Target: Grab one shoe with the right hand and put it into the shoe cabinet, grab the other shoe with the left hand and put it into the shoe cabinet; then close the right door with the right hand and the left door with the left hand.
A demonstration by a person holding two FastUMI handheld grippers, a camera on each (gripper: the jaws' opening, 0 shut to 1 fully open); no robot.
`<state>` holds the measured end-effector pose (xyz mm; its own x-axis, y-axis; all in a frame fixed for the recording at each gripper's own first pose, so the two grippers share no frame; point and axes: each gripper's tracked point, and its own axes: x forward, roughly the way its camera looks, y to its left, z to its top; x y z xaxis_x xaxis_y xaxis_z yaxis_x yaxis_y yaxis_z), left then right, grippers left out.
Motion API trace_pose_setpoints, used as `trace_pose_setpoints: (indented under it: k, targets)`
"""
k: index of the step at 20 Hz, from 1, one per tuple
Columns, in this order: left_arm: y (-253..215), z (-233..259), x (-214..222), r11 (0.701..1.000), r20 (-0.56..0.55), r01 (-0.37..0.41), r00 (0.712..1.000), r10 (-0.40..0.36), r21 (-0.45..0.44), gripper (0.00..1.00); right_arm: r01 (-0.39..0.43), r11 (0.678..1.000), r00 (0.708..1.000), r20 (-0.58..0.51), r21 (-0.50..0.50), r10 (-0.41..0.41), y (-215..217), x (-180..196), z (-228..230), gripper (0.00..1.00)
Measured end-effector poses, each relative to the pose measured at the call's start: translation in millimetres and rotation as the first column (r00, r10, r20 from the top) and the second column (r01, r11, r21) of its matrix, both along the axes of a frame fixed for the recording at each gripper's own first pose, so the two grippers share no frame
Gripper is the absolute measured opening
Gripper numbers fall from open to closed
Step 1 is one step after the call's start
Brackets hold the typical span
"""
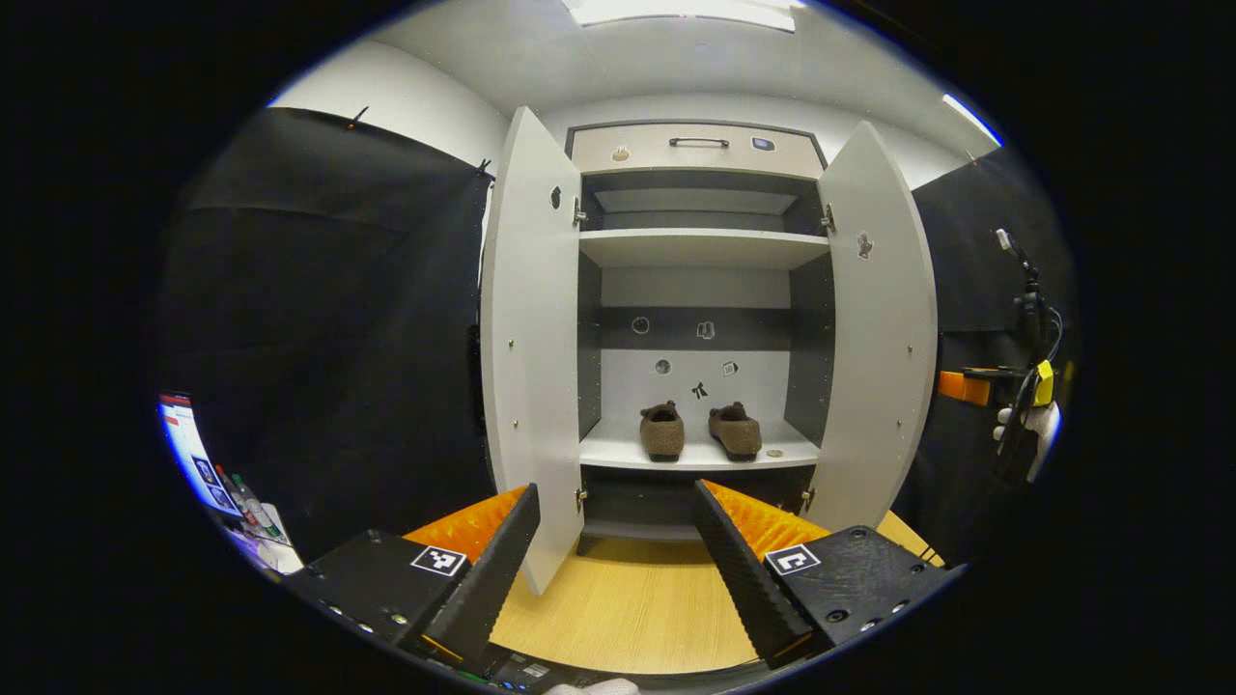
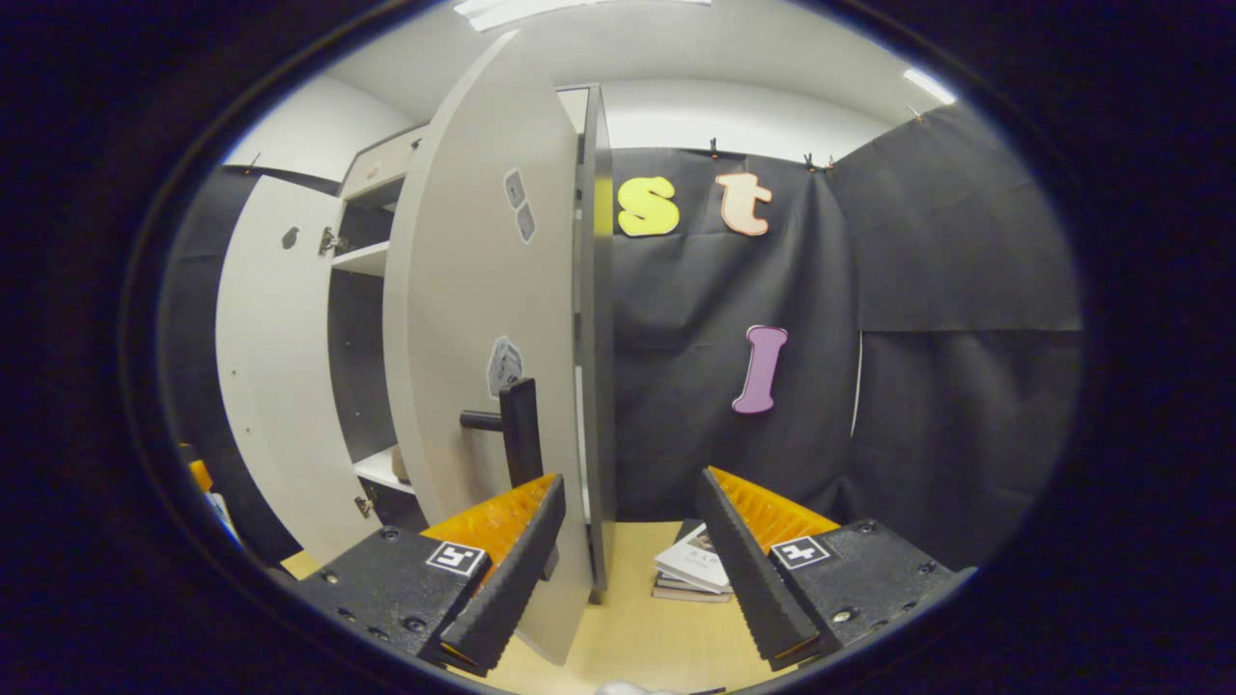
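Both shoes (image 1: 698,430) stood side by side on the shoe cabinet's (image 1: 697,450) lower shelf, doors open. Left gripper (image 1: 613,541) and right gripper (image 2: 628,526) were spread, empty; right door's handle (image 2: 512,430) near.

Ahead of the left gripper (image 1: 613,526), two shoes (image 1: 662,430) (image 1: 735,430) sit side by side on the cabinet's shelf (image 1: 618,452), between open doors (image 1: 526,338) (image 1: 879,328). Books (image 2: 690,569) lie beyond the right gripper (image 2: 632,526).

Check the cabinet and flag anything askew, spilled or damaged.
Nothing stands out. Both shoes stand upright, side by side, on the cabinet's lower shelf; both doors hang open, undamaged.
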<state>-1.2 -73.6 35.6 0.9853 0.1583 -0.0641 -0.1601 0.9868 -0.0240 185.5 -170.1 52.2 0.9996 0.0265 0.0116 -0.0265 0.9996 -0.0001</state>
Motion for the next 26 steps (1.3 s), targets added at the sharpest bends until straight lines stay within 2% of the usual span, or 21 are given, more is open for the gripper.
trace_pose_setpoints:
  k: [7,9,12,13,14,16,17,18,19,20,21,24,25,26]
  targets:
    - [32,-4,-11,1.000,-0.017,-0.020,1.000,0.020,-0.002,0.96,-0.085,0.996,0.996,-0.001,-0.025,0.085,79,7,-4,0.93]
    - [44,-7,-14,1.000,-0.023,-0.030,0.999,0.030,0.000,0.99,-0.129,0.992,0.992,-0.003,-0.018,0.129,104,13,-7,0.93]
    - [58,-8,-18,0.999,-0.028,-0.031,0.999,0.031,-0.008,0.96,-0.206,0.979,0.978,-0.045,0.010,0.206,146,10,-22,0.95]
    - [61,-9,-19,1.000,-0.029,-0.030,0.999,0.030,-0.008,0.96,-0.206,0.979,0.978,-0.045,0.001,0.206,151,5,-23,0.91]
    - [66,-11,-21,1.000,-0.031,-0.028,0.999,0.028,-0.009,0.96,-0.205,0.979,0.978,-0.048,-0.013,0.204,156,-1,-24,0.95]
    - [74,-11,-23,1.000,-0.032,-0.021,0.999,0.021,-0.007,0.96,-0.207,0.978,0.978,-0.037,-0.025,0.207,166,-14,-22,0.95]
    - [80,-13,-20,1.000,-0.030,-0.014,0.999,0.014,-0.003,0.94,-0.204,0.979,0.979,-0.034,-0.029,0.203,168,-21,-22,0.92]
    - [86,-13,-19,1.000,-0.030,-0.013,0.999,0.013,0.000,0.96,-0.198,0.980,0.980,-0.035,-0.032,0.197,170,-29,-23,0.95]
    - [91,-13,-19,1.000,-0.028,-0.008,1.000,0.008,0.002,0.96,-0.193,0.981,0.981,-0.037,-0.032,0.192,172,-38,-24,0.91]
    - [98,-14,-16,1.000,-0.027,-0.004,1.000,0.004,0.004,0.96,-0.190,0.981,0.981,-0.040,-0.033,0.188,174,-49,-26,0.95]
    - [105,-14,-12,1.000,-0.025,-0.001,1.000,0.002,0.010,0.96,-0.183,0.982,0.982,-0.041,-0.037,0.182,175,-59,-28,0.92]
    - [140,-8,3,1.000,-0.005,-0.005,1.000,0.005,0.027,0.96,-0.152,0.987,0.988,-0.038,-0.052,0.150,178,-96,-36,0.92]
    - [152,-8,11,1.000,0.000,-0.007,1.000,0.007,0.026,0.94,-0.146,0.988,0.989,-0.039,-0.048,0.144,181,-109,-42,0.92]
    - [163,-9,19,1.000,-0.002,-0.010,1.000,0.010,0.028,0.95,-0.137,0.990,0.990,-0.042,-0.044,0.135,184,-122,-49,0.96]
